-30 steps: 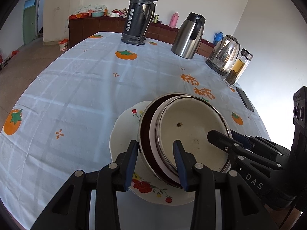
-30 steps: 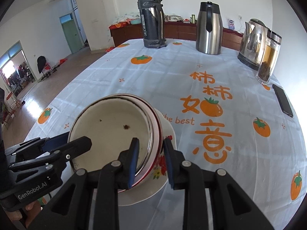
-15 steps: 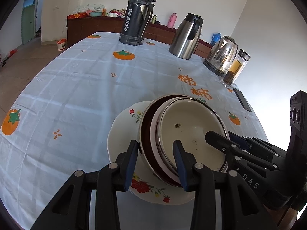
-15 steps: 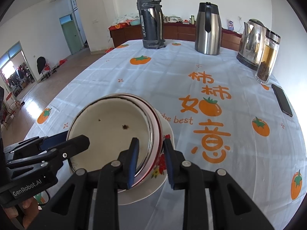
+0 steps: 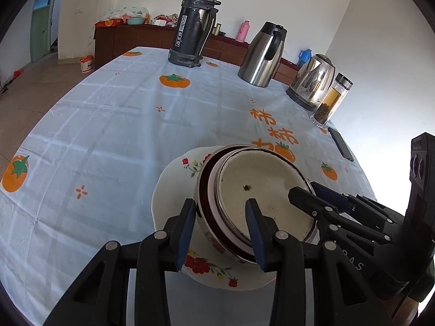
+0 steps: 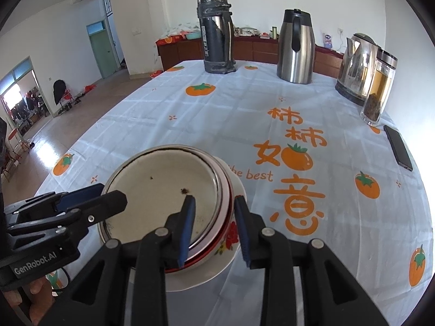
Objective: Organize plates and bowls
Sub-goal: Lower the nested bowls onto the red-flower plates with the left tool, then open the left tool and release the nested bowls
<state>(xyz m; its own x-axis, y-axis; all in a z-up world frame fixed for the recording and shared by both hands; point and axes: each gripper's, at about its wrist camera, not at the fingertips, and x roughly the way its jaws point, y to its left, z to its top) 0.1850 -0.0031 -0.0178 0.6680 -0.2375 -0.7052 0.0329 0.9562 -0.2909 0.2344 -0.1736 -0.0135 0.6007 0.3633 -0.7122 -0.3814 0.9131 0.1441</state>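
Observation:
A stack of nested bowls, cream enamel inside with a dark rim and a maroon one below, sits on a white floral plate near the table's front edge. My left gripper straddles the stack's left rim, one finger inside the bowl and one outside. My right gripper straddles the right rim of the bowl stack the same way. Each gripper shows in the other's view. The floral plate lies under the stack.
A black thermos, a steel jug, an electric kettle and a glass tea bottle stand along the far and right side. A phone lies at the right edge. The cloth has orange fruit prints.
The right gripper's fingers have spread a little wider around the rim. Both views have shifted slightly; the stack and plate stay in place.

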